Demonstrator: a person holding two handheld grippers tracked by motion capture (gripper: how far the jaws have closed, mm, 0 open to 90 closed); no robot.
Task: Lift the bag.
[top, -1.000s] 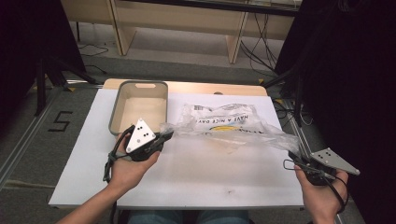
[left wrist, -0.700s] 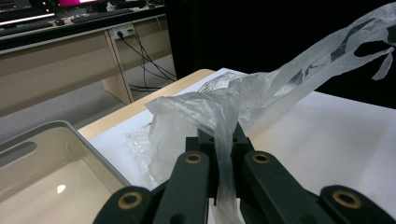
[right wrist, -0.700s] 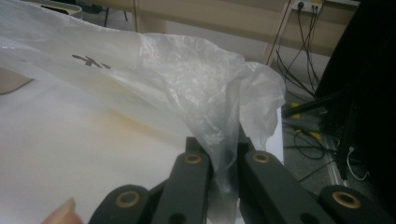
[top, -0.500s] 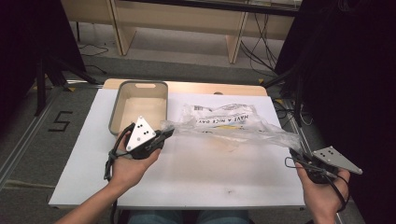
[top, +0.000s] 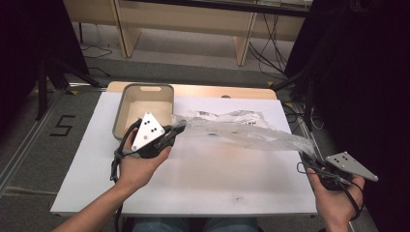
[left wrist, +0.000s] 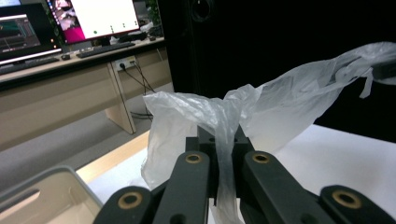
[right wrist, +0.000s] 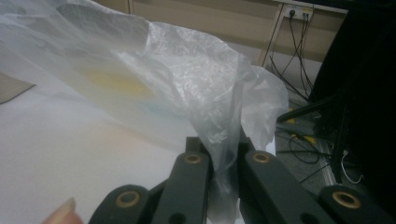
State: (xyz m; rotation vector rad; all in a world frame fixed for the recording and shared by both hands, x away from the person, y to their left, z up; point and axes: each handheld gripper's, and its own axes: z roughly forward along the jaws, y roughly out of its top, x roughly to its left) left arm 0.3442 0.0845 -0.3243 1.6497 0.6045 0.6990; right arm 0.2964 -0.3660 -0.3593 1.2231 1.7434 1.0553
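Item: thin, translucent, crinkled plastic bag [top: 241,131] with faint dark lettering, stretched between two hand-held grippers above the white rectangular tabletop [top: 193,179]. In the high view, its body spans from near the table's middle-left to the right edge; the upper part lies against the table near the far side, while the lower edge is lifted and pulled taut. A yellowish patch shows through the film [right wrist: 116,81] in the right gripper view.

Left end: a twisted strip of the film [left wrist: 224,154] runs down between the two black jaws of the left gripper [top: 176,130], which are clamped on it. The gripper carries a grey three-cornered plate with dark dots and sits in the person's left hand [top: 140,162], just in front of the tray.

Right end: a gathered fold of the bag is pinched in the closed jaws of the right gripper [top: 309,157], held by the right hand [top: 336,193] at the table's right edge, near its front corner.

Nearby: a grey, rounded-corner rectangular plastic tray [top: 126,99] with a pale interior, standing at the far left of the table, just beside the bag's left end.

Surroundings: light wooden desk legs, grey floor and dark cables beyond the table.
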